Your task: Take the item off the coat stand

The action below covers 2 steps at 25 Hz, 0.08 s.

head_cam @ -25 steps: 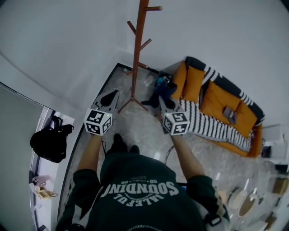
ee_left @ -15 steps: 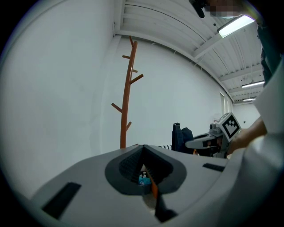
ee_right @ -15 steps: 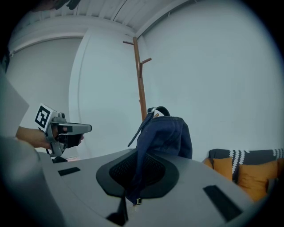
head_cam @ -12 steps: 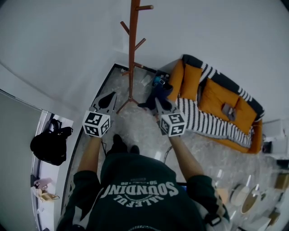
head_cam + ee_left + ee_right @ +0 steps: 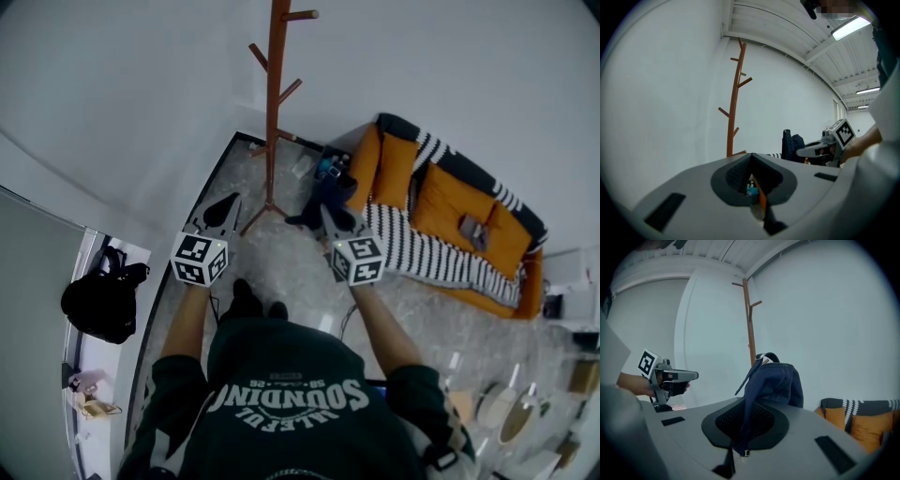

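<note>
The brown wooden coat stand (image 5: 273,103) stands bare by the wall, ahead of both grippers; it also shows in the left gripper view (image 5: 732,122) and behind the bag in the right gripper view (image 5: 750,324). A dark blue bag (image 5: 776,380) hangs in front of my right gripper (image 5: 743,427), which is shut on its strap. In the head view the bag (image 5: 328,199) sits just beyond the right gripper (image 5: 333,217), to the right of the stand's base. My left gripper (image 5: 225,204) is shut and holds nothing; its jaws (image 5: 752,164) meet in a point.
An orange sofa (image 5: 450,216) with a black-and-white striped blanket stands to the right. A black bag (image 5: 101,298) lies on a ledge at the far left. Small blue items (image 5: 328,169) lie on the floor by the sofa's end. White walls close the corner behind the stand.
The head view has shifted a little, so the stand sits further left in it. Both grippers keep nearly the same pose, and the bag still hangs from the right one.
</note>
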### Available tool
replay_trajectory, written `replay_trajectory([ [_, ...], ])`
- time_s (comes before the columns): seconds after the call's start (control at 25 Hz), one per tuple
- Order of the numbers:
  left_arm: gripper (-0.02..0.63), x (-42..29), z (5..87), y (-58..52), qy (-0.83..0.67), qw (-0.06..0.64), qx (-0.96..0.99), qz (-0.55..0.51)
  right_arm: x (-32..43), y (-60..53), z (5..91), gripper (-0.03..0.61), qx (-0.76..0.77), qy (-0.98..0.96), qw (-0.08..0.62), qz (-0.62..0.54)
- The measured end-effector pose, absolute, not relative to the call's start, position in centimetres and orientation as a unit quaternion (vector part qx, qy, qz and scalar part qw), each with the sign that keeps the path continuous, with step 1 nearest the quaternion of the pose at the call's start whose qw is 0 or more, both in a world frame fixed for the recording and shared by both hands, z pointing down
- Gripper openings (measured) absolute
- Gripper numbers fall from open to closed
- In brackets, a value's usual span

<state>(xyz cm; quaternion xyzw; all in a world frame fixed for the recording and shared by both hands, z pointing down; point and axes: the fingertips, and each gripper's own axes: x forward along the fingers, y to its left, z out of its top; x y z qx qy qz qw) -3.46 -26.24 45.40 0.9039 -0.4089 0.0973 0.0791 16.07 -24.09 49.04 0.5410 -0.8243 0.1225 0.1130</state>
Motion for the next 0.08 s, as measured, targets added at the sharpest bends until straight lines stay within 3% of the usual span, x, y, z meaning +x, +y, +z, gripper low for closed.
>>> replay_trajectory([
  [0.08,0.002,-3.56,45.4,-26.2,-0.41,0.079,0.904,0.098,15.81,-24.03,48.81,0.009,0.539,-0.826,0.111,0.124],
])
